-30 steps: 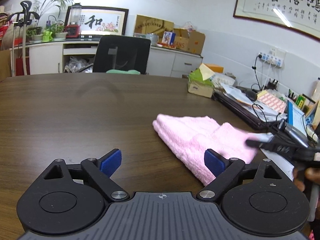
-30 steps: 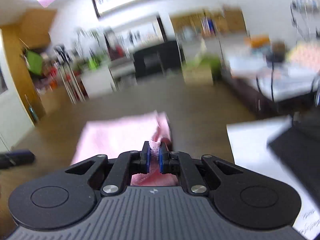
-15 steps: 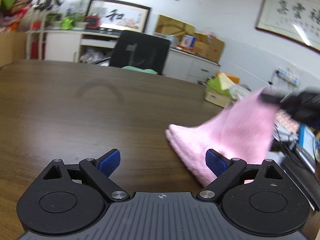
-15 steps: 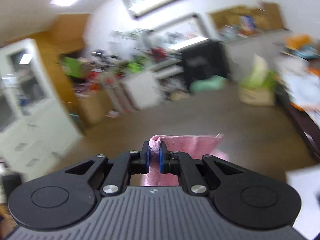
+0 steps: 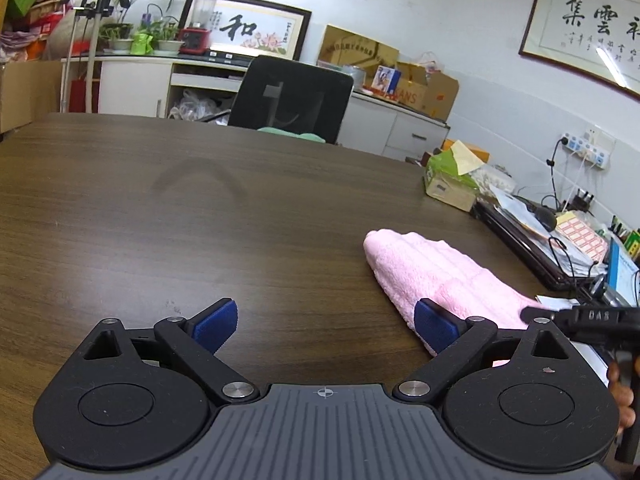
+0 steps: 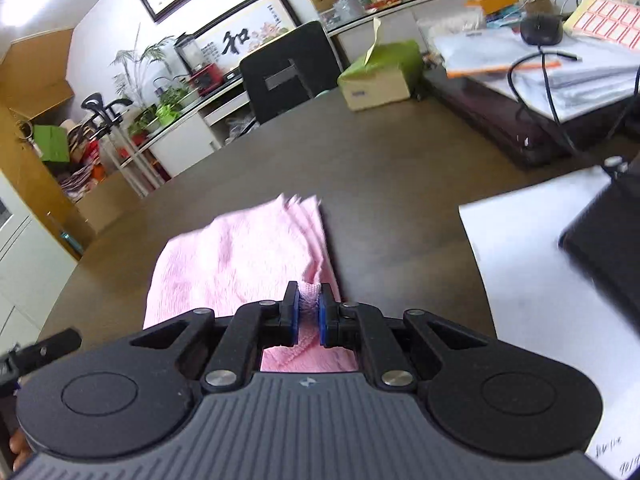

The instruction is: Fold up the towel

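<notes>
Dark wood table (image 5: 160,220); pink towel (image 6: 240,264) stretches straight ahead of right gripper (image 6: 309,314), clamped on its near edge; left gripper (image 5: 326,326) spread wide, empty, towel to its right.

My work surface is a dark brown wood-grain table (image 5: 168,216), wide and mostly bare on my left side. A folded pink towel (image 5: 436,276) lies flat on it toward my right, its layered edges stacked at the far end. Beyond the towel, a green-topped cardboard tissue box (image 5: 448,184) sits on the tabletop near the far right edge. Just right of the towel a white sheet of paper (image 6: 532,280) lies flat on the wood, with a black object (image 6: 608,236) resting partly over it; I cannot tell what that is. A faint curved mark (image 5: 196,176) shows on the table's surface farther out.
</notes>
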A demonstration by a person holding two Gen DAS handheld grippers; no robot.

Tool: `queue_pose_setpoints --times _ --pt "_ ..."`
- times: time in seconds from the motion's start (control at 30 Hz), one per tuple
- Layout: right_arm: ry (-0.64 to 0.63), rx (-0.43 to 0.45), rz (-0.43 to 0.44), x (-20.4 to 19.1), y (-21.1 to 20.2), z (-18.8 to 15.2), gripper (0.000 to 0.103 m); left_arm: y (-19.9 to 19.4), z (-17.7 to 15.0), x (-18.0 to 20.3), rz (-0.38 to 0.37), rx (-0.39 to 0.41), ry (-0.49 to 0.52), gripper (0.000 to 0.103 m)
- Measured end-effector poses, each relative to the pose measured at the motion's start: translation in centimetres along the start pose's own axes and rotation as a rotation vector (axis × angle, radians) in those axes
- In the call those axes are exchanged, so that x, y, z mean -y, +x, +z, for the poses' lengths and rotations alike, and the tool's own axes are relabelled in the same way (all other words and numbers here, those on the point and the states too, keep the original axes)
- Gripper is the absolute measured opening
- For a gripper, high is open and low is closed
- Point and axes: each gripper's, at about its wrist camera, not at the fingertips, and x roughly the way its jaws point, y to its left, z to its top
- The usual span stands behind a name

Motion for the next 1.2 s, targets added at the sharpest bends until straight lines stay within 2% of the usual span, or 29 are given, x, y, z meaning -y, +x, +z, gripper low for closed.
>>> queue_pose_setpoints --times 0.13,0.2,0.23,0.4,0.47,0.5,0.57,0.67,0.73,0.77,0.87,0.93,1.03,1.13,1.17,1.2 --pt "0.005 0.055 0.040 -1.1 -1.2 0.0 0.010 0.4 0.0 0.1 0.020 -0.003 0.012 0.096" --pt "-0.005 0.115 0.112 -1.9 -3.6 -0.1 0.010 0.5 0.1 -0.1 0.025 -0.003 0.005 0.096" --pt "-0.012 0.116 0.111 -2.2 -4.1 -0.3 0.010 0.5 0.1 -0.3 0.026 -0.005 -0.002 0.096" --pt "-0.055 0.051 0.021 -1.6 -3.5 -1.9 0.013 0.6 0.1 -0.3 0.028 -0.013 -0.007 0.096" --pt "-0.057 -0.005 0.011 -1.0 -2.6 -2.4 0.012 0.6 0.1 -0.2 0.027 -0.015 -0.002 0.096" --pt "-0.065 0.003 0.018 -0.8 -2.6 -2.6 0.013 0.7 0.1 -0.1 0.026 -0.017 0.001 0.097" --pt "-0.070 -0.003 0.023 -0.9 -2.9 -2.5 0.017 0.8 0.2 0.2 0.027 -0.025 0.003 0.097" --pt "-0.090 -0.004 0.027 -1.5 -4.1 -2.4 0.029 0.8 0.4 0.4 0.017 -0.039 -0.004 0.096" --pt "-0.112 0.032 -0.002 -1.8 -5.5 -2.4 0.046 0.8 1.0 1.0 0.001 -0.042 0.006 0.097" --pt "-0.132 0.069 -0.023 -2.1 -6.4 -2.4 0.046 0.8 1.2 1.4 -0.008 -0.043 0.013 0.096" --pt "-0.208 0.201 -0.064 -3.6 -9.2 -2.0 0.046 0.8 1.7 3.4 -0.026 -0.031 0.083 0.097" --pt "-0.254 0.234 -0.010 -4.8 -9.6 -1.3 0.046 1.1 1.8 5.1 -0.023 -0.016 0.150 0.097" --pt "-0.292 0.221 0.050 -6.2 -8.2 -0.1 0.045 2.0 1.3 7.6 -0.048 -0.032 0.234 0.097" --pt "-0.342 0.112 0.001 -7.2 -3.8 0.9 0.043 3.1 0.3 9.3 -0.069 -0.080 0.332 0.097" --pt "-0.359 0.074 -0.017 -7.5 -2.3 1.2 0.043 3.6 -0.1 9.7 -0.053 -0.105 0.364 0.093" --pt "-0.376 0.036 -0.034 -7.8 -0.8 1.6 0.037 4.3 -0.6 10.0 -0.025 -0.148 0.409 0.091"
